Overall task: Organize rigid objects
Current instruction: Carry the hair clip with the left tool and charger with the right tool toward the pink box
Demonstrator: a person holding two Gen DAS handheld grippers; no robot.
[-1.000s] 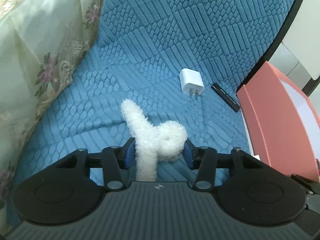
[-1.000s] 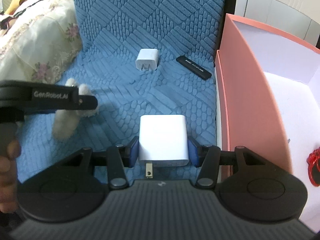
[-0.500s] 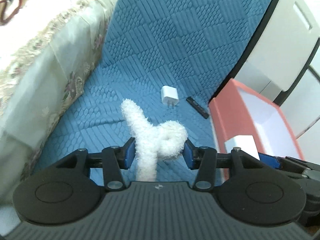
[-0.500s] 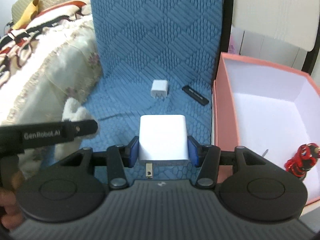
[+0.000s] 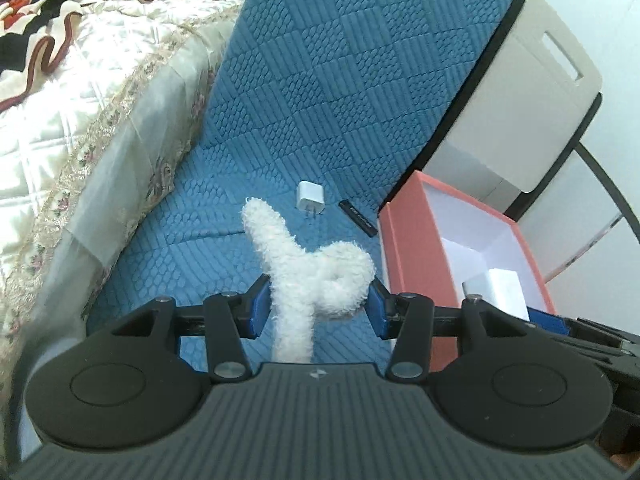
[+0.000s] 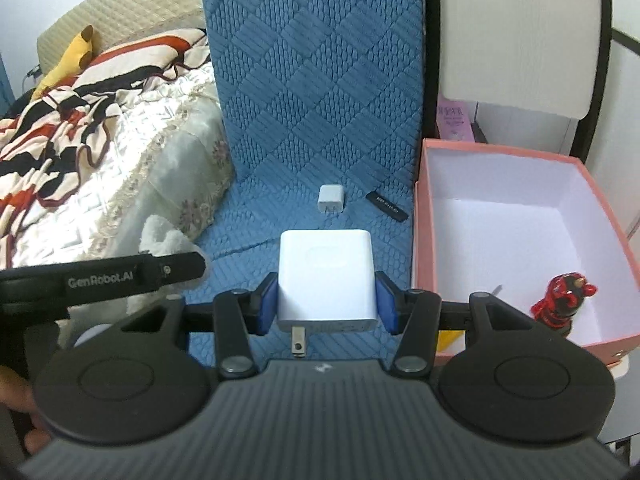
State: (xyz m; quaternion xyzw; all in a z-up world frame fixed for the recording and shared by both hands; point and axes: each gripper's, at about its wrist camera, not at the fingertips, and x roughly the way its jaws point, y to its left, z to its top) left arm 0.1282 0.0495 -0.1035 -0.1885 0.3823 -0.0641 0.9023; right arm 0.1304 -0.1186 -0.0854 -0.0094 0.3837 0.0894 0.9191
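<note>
My left gripper [image 5: 316,304] is shut on a fluffy white plush piece [image 5: 308,268], held up above the blue quilted mat [image 5: 224,240]. My right gripper [image 6: 326,300] is shut on a large white charger block [image 6: 326,276] with its metal prongs toward the camera. That block [image 5: 500,288] also shows at the pink box's near edge in the left wrist view. A small white charger [image 6: 331,199] and a black stick [image 6: 387,206] lie on the mat [image 6: 312,100]. The pink box [image 6: 520,240] with a white inside stands open to the right and holds a red and black figure [image 6: 560,300].
A bed with a cream quilt [image 6: 120,184] and striped blanket [image 6: 80,92] borders the mat on the left. White furniture [image 5: 520,100] stands behind the pink box [image 5: 412,248]. A hand [image 6: 24,420] holds the left gripper's black body [image 6: 100,276] at the lower left.
Both grippers have risen away from the mat with their loads, so the small charger and black stick look smaller. The pink box's inside and the figure have come into view.
</note>
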